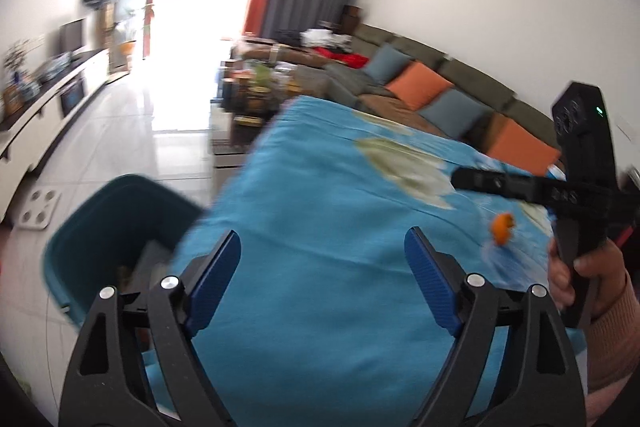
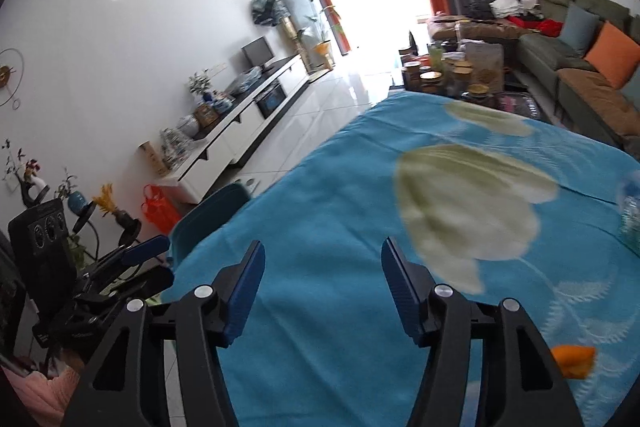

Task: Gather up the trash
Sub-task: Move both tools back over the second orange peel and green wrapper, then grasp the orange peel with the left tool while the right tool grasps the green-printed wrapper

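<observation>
Blue pads on my left gripper (image 1: 322,281) stand wide apart with nothing between them, hanging over the turquoise tablecloth (image 1: 320,195). My right gripper (image 2: 323,291) is the same: two fingers spread, empty, above the same cloth.

One piece of trash is clear to me: a single orange peel (image 1: 503,223) lying on the cloth. In the left wrist view it sits at about three o'clock, beyond my right-side pad; in the right wrist view it lies at about four o'clock, just beside the right finger's black arm, low and close. One crinkled clear thing (image 2: 631,207) shows at the three o'clock edge of the right wrist view, too blurred for me to name.

One teal bin (image 1: 120,227) stands on the floor against the table's edge, at eight o'clock in the left wrist view, open-topped with something pale inside that I cannot make out. My right hand (image 1: 588,283) grips its tool's handle at three o'clock there.

Farther off, at eleven o'clock, one long white cabinet (image 1: 60,99) runs along the wall. At one o'clock one long sofa (image 1: 460,79) carries five cushions that I can count, three orange and two grey-blue. Between them, at twelve o'clock, one cluttered coffee table (image 1: 256,87) sits before the bright window.
</observation>
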The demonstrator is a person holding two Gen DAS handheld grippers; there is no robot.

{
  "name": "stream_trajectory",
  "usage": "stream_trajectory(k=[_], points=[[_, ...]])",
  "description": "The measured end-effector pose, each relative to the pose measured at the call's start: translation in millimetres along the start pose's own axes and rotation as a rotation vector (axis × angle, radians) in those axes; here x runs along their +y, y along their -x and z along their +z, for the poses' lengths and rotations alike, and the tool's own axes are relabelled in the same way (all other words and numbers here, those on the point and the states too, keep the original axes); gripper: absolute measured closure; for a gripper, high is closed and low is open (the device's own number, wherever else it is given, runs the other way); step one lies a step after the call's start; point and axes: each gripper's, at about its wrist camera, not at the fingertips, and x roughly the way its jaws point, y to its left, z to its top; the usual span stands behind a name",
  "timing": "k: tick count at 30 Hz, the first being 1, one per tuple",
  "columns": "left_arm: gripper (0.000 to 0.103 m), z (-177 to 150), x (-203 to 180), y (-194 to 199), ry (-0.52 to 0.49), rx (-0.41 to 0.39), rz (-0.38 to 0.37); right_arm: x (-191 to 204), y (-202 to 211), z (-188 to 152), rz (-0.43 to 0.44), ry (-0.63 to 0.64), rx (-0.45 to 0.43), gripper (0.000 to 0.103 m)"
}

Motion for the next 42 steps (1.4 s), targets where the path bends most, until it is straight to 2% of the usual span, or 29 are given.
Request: stream_trajectory(k=[7, 12, 16, 22, 25, 28, 29, 31, 32, 34, 42], points=[[0.020, 3.2, -84.7, -50.6, -0.148, 0.086, -0.147, -90.3, 47.0, -2.2, -0.226, -0.143, -0.079, 0.043], [0.022, 4.5, -131.7, -81.9, -0.222, 0.159, -0.194, -138.4, 57.3, -3.6, -0.280, -0.231, -0.108, 0.043], [0.026, 5.8, -156.8, -103.1, -0.249, 0.209, -0.228, -162.4, 52.7, -1.8, -0.318, -0.267, -0.106, 0.043], [0.039, 7.0, -183.6, -132.1, -0.282, 0.284, -0.228, -197.9, 38.5, 1.0, -0.311, -0.300, -0.064, 0.050], [0.043, 6.8, -191.0, -143.7, -0.287, 0.315, -0.229, -207.9, 32.8, -0.6, -0.293, -0.319, -0.047, 0.059], [0.052, 4.0, -193.8, -149.8, -0.281, 0.348, -0.240, -214.0, 28.4, -2.0, -0.287, -0.326, -0.032, 0.070], [0.057, 3.3, -194.5, -152.0, -0.279, 0.357, -0.242, -214.8, 27.7, -2.9, -0.282, -0.327, -0.027, 0.079], [0.073, 1.7, -194.7, -155.2, -0.273, 0.379, -0.258, -214.2, 26.9, -4.8, -0.277, -0.330, -0.026, 0.082], [0.075, 0.9, -195.5, -156.6, -0.269, 0.387, -0.262, -213.5, 26.7, -5.9, -0.277, -0.331, -0.027, 0.082], [0.086, -0.3, -195.6, -157.2, -0.263, 0.395, -0.271, -213.6, 26.8, -5.8, -0.275, -0.331, -0.027, 0.086], [0.090, -2.0, -192.7, -149.2, -0.252, 0.376, -0.285, -193.2, 43.6, -14.0, -0.239, -0.300, -0.076, 0.088]])
